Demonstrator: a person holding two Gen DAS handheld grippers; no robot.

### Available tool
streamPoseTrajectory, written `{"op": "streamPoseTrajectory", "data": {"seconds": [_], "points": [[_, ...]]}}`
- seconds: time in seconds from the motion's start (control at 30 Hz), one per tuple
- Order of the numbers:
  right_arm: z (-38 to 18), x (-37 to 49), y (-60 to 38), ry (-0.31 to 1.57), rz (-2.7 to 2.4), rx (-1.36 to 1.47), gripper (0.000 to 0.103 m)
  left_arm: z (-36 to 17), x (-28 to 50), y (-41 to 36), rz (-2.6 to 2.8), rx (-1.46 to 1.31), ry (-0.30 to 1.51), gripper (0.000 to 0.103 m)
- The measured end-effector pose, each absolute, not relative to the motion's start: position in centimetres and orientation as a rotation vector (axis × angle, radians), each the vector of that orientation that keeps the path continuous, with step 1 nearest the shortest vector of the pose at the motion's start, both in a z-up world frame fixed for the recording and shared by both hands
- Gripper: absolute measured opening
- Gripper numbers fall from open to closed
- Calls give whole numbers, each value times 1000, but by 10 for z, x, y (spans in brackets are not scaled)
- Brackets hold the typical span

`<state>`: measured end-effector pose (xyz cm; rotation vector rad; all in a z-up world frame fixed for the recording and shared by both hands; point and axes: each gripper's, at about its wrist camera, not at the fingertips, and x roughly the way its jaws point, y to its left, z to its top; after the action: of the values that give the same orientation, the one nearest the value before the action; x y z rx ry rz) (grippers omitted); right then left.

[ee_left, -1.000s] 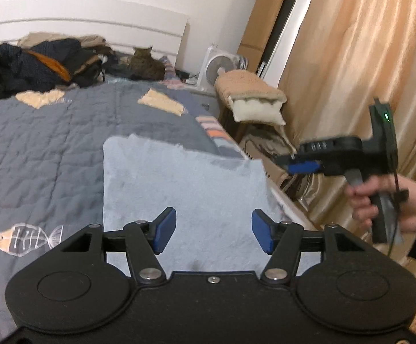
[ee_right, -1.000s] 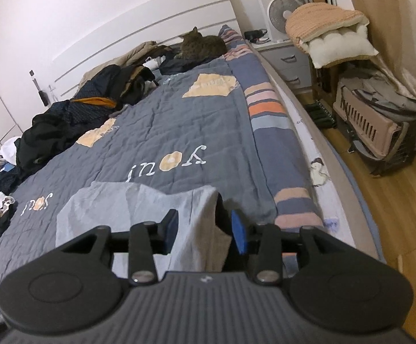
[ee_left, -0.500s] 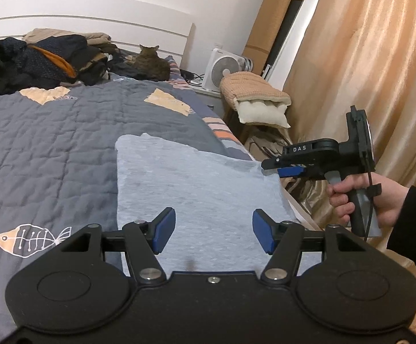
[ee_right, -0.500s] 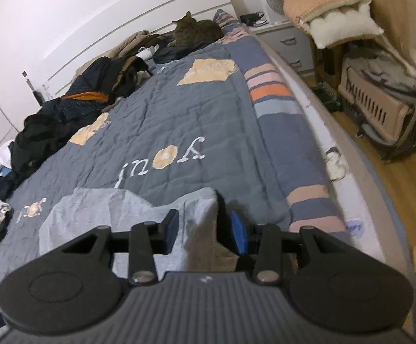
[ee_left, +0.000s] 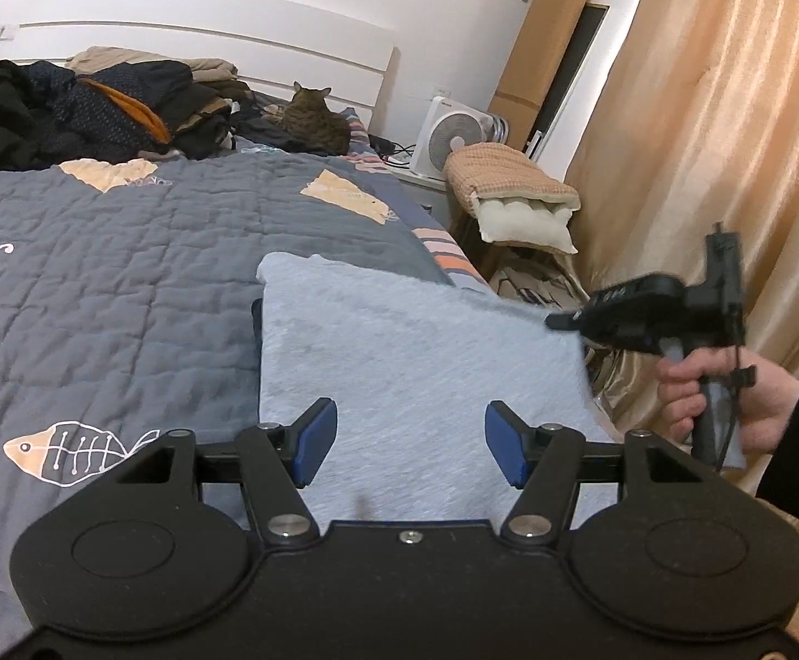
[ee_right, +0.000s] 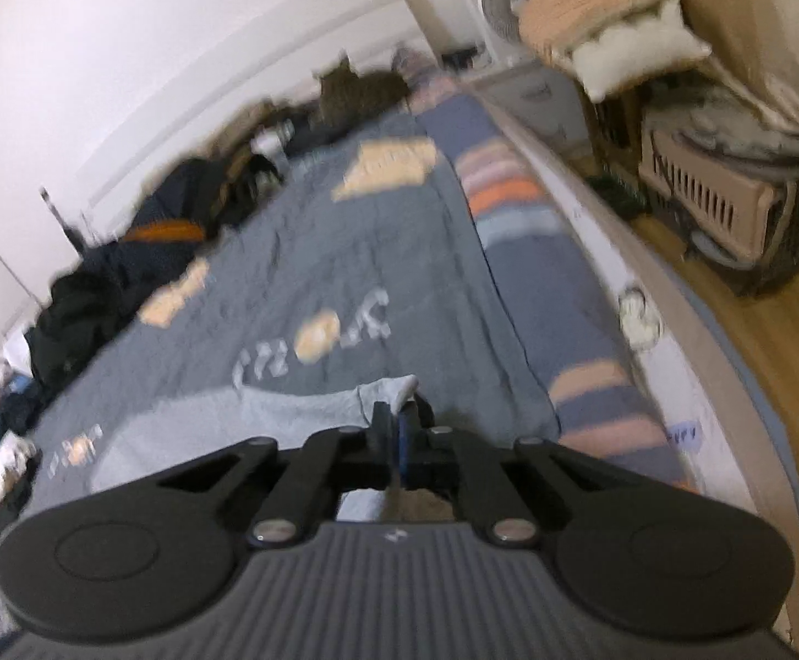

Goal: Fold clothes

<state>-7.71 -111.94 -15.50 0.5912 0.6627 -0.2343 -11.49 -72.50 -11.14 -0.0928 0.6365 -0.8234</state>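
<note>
— Location of garment? 
— Light blue garment (ee_left: 416, 363) spread on the grey quilt (ee_left: 124, 275), near the bed's curtain-side edge, well apart from the cat (ee_left: 314, 121) at the headboard.
— Left hand-held gripper (ee_left: 410, 443)? 
— Above the garment's near edge, blue pads (ee_left: 317, 440) wide apart, gripping nothing.
— Right hand-held gripper (ee_right: 394, 429)? 
— Jaws closed, pinching a garment corner (ee_right: 394, 390), raised off the quilt. View blurred.
— Other items? 
— Dark clothes pile (ee_left: 69, 110) just beside the cat.
</note>
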Motion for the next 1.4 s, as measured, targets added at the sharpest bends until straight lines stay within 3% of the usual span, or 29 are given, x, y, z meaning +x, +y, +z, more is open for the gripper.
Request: {"op": "streamPoseTrajectory", "data": {"seconds": [0.13,0.37,0.5,0.77,0.9,1.1,1.27,1.33,1.4], "points": [[-166,-78,-1119,708,-252,562,6,-113,-116,-725,-826,-79,638,59],[-138,-136,-1111,664,-188,596,14,-112,-114,-722,-827,-84,637,60],[-133,-186,-1091,651,-150,627,37,-110,-117,-723,-837,-79,628,60],[-154,-250,-1062,691,-148,641,41,-109,-124,-727,-863,-76,621,60],[-160,-260,-1056,664,-130,686,41,-109,-126,-727,-867,-74,620,66],[-170,-268,-1046,652,-112,733,47,-111,-126,-725,-872,-75,621,66],[-187,-253,-1039,699,-128,752,47,-111,-125,-724,-867,-79,624,66],[-189,-256,-1035,663,-133,777,38,-112,-124,-724,-867,-78,625,66],[-187,-260,-1034,635,-133,799,14,-112,-124,-723,-867,-77,625,66]]}}
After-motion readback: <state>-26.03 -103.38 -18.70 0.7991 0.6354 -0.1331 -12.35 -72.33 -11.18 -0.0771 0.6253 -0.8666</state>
